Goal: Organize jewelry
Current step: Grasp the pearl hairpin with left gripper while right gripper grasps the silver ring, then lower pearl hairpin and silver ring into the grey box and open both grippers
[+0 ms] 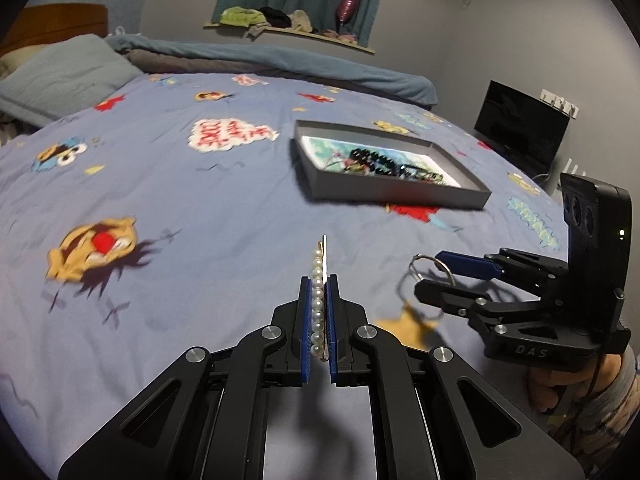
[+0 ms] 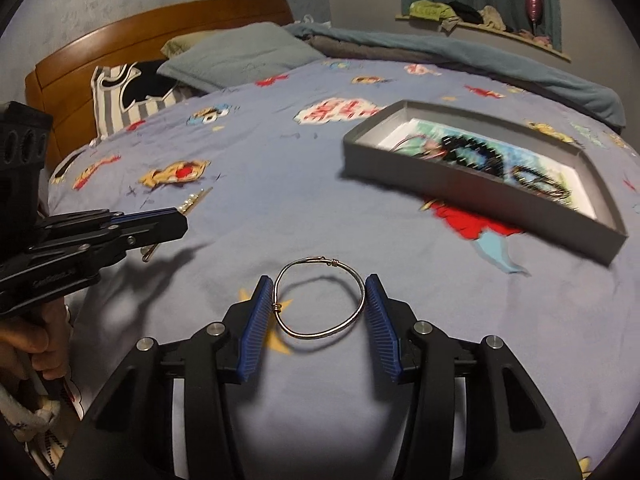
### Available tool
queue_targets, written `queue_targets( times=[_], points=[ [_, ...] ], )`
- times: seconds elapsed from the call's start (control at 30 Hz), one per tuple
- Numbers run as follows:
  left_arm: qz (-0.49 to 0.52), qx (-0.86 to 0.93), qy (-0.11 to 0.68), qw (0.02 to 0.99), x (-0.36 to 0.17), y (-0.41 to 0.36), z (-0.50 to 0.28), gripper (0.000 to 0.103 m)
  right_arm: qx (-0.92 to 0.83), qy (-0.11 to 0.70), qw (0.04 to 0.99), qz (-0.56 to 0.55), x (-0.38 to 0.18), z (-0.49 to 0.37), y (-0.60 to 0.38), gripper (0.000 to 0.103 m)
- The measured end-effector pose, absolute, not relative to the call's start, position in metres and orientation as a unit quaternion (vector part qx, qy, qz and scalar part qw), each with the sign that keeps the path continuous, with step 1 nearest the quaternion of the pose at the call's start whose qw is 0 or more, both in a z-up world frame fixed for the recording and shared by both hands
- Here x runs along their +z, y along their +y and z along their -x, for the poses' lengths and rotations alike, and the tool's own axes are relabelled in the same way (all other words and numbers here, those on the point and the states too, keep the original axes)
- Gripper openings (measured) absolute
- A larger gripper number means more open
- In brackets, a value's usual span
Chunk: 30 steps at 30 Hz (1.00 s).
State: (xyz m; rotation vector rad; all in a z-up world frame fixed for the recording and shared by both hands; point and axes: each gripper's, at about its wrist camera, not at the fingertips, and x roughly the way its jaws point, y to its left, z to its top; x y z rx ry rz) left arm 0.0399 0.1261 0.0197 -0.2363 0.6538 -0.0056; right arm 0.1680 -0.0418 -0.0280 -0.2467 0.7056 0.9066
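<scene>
My left gripper (image 1: 319,286) is shut on a pearl hair clip (image 1: 319,280), held above the bed; the clip sticks out past the fingertips. It also shows in the right wrist view (image 2: 195,201) at the left gripper's tip (image 2: 182,220). My right gripper (image 2: 319,294) is shut on a silver wire bangle (image 2: 320,298), squeezed between the blue pads (image 2: 256,320) above the sheet. The bangle (image 1: 428,268) and right gripper (image 1: 430,276) show at the right of the left wrist view. A grey shallow box (image 1: 400,192) (image 2: 480,192) holding dark jewelry lies on the bed beyond both.
A lilac cartoon-print bedsheet (image 1: 200,208) covers the bed. Pillows (image 2: 240,56) and a wooden headboard (image 2: 120,40) lie at the far side, with a rolled blue blanket (image 1: 280,60). A black screen (image 1: 520,128) stands off the bed's right edge.
</scene>
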Motion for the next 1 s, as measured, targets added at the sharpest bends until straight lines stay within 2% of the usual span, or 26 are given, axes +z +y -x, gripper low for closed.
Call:
queue_targets(
  times=[0.63, 1.0],
  points=[
    [0.081, -0.049, 0.315, 0.944, 0.049, 0.098, -0.159, 0.007, 0.347, 0.303, 0.886, 0.054, 0.022, -0.286, -0.126, 0.047],
    [0.078, -0.043, 0.340, 0.936, 0.042, 0.111, -0.236, 0.007, 0.324, 0.327, 0.887, 0.034, 0.014, -0.367, -0.124, 0.047]
  ],
)
